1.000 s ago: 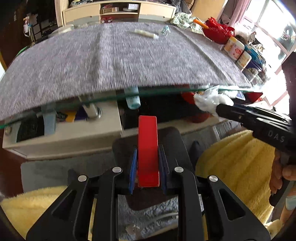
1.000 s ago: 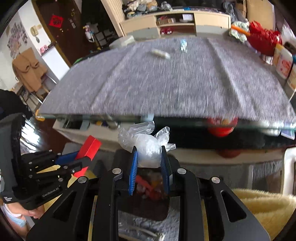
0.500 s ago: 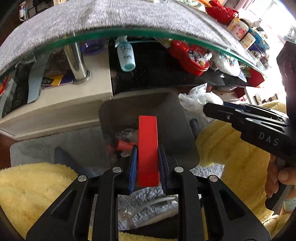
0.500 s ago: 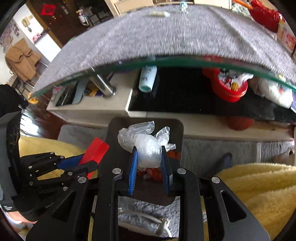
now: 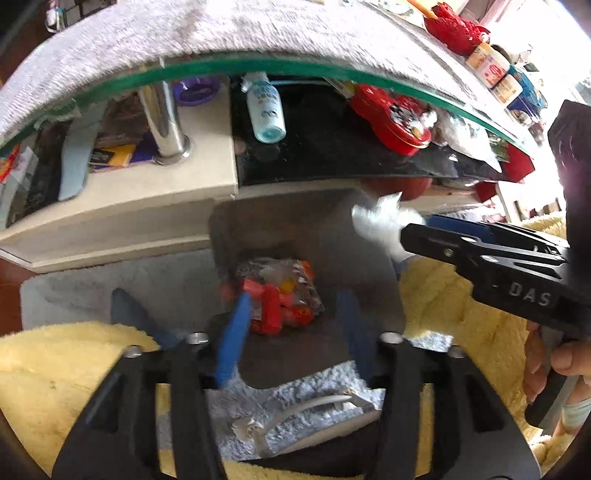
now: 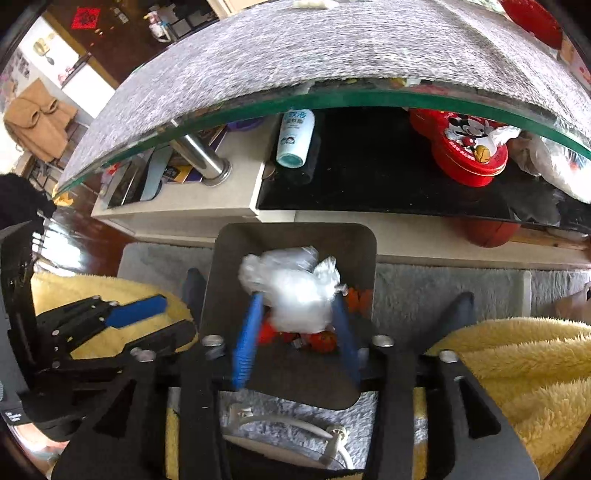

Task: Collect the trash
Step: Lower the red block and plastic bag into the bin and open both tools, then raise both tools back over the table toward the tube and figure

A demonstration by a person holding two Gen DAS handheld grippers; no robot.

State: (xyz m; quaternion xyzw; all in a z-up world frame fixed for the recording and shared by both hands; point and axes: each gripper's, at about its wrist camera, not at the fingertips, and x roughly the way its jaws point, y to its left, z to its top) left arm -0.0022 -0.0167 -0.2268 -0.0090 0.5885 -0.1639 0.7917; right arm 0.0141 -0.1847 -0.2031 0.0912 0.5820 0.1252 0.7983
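A dark grey trash bin (image 5: 314, 229) (image 6: 295, 236) stands on the floor below both grippers, with red and orange trash (image 5: 280, 291) at its bottom. My left gripper (image 5: 291, 328) is open and empty over the bin; the red piece (image 5: 271, 308) it held lies blurred inside. My right gripper (image 6: 299, 332) has its jaws spread, and the crumpled clear plastic wrap (image 6: 295, 291) sits blurred between them, above the bin. In the left wrist view the right gripper (image 5: 417, 225) shows with the white wrap (image 5: 384, 221) at its tip.
A glass table edge with a grey cloth (image 5: 184, 33) overhangs a lower shelf holding a white bottle (image 5: 266, 110) and a red tin (image 5: 391, 118). Yellow fluffy fabric (image 6: 517, 362) lies both sides of the bin. A white cable (image 6: 295, 428) lies on the grey rug.
Both grippers have dropped closer over the bin. The left gripper opened and let the red piece fall in. The right gripper's jaws spread apart around the plastic wrap.
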